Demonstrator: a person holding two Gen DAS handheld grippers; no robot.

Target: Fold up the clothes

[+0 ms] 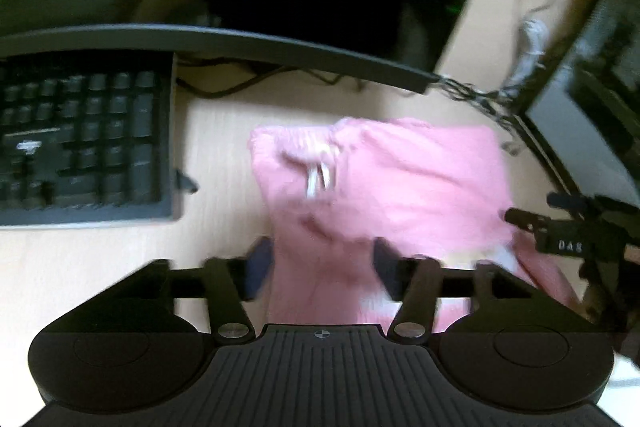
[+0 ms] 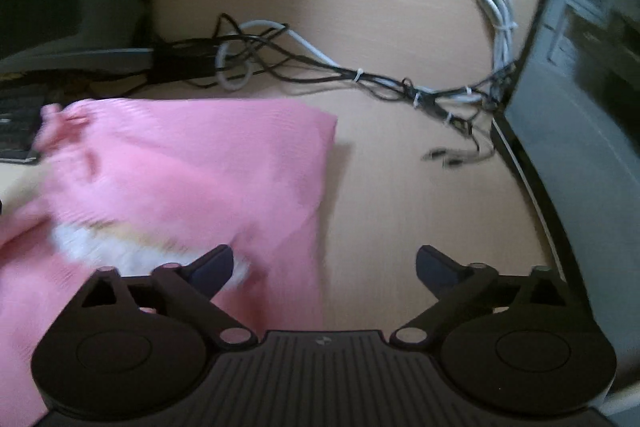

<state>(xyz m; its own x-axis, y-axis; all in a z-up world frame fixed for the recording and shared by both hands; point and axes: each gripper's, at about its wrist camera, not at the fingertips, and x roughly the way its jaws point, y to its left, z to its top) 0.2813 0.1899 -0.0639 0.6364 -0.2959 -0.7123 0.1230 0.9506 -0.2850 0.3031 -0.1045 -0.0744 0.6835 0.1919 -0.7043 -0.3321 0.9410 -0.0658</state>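
Observation:
A pink garment (image 1: 384, 183) with a gathered waistband and a white drawstring (image 1: 318, 177) lies on the light wooden desk (image 1: 216, 147). My left gripper (image 1: 320, 263) is open, with its fingers on either side of a pink fold; I cannot tell whether they touch it. In the right wrist view the pink garment (image 2: 188, 163) lies at the left with a white patch (image 2: 100, 247) showing. My right gripper (image 2: 325, 267) is wide open; its left finger is over the garment's edge and its right finger is over bare desk. The right gripper also shows in the left wrist view (image 1: 560, 227).
A black keyboard (image 1: 80, 139) sits at the left. A dark monitor base (image 1: 240, 43) lies behind the garment. Tangled black and white cables (image 2: 360, 79) run across the desk. A grey computer case (image 2: 580, 107) stands at the right.

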